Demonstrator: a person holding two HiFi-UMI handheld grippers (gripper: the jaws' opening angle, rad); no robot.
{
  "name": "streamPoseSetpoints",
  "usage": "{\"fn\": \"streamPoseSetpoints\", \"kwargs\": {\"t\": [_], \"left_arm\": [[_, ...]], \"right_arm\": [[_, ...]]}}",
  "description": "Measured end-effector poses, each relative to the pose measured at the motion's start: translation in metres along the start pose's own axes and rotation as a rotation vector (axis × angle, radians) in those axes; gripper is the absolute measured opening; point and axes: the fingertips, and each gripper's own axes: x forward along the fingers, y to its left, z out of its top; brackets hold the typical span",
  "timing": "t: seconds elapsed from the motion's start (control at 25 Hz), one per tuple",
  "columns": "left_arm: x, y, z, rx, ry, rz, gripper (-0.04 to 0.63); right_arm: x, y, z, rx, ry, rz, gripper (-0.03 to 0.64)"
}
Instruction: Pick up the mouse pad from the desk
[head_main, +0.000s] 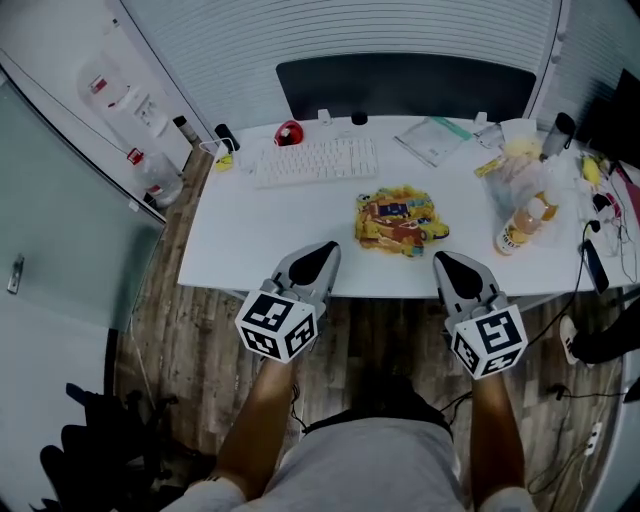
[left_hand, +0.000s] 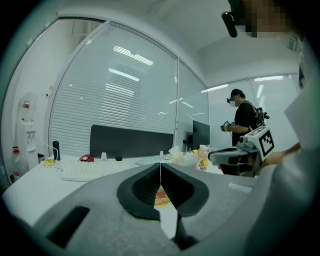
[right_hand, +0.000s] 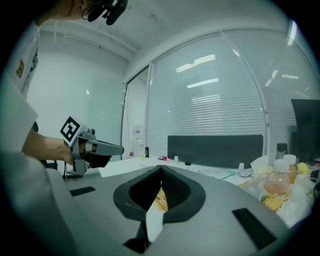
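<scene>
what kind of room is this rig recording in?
Most likely an office: a white desk with a keyboard on it, a dark divider panel along its far edge, and glass walls with slatted blinds behind them.

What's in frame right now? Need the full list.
desk: one, white, centre of head view
mouse pad: one, yellow-orange print, mid desk, near front edge
keyboard: one, white, back left of desk
mouse: one, red, beyond keyboard's left end
bottle: one, clear with orange drink, right of mouse pad
panel: one, dark, along desk's far edge
bystander: one, black clothes, background of left gripper view
left gripper: one, grey, fingers shut, empty, at desk's front edge
right gripper: one, grey, fingers shut, empty, at desk's front edge
</scene>
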Motion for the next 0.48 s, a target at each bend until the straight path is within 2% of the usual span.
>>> {"fn": "streamPoseSetpoints", "kwargs": {"t": [0.48], "left_arm": [[0.097,0.042,-0.065,-0.136,0.240,0.083,0.020]], "right_arm": [[0.074,-0.076,-0.054,0.007,0.207,0.039,0.014]]}}
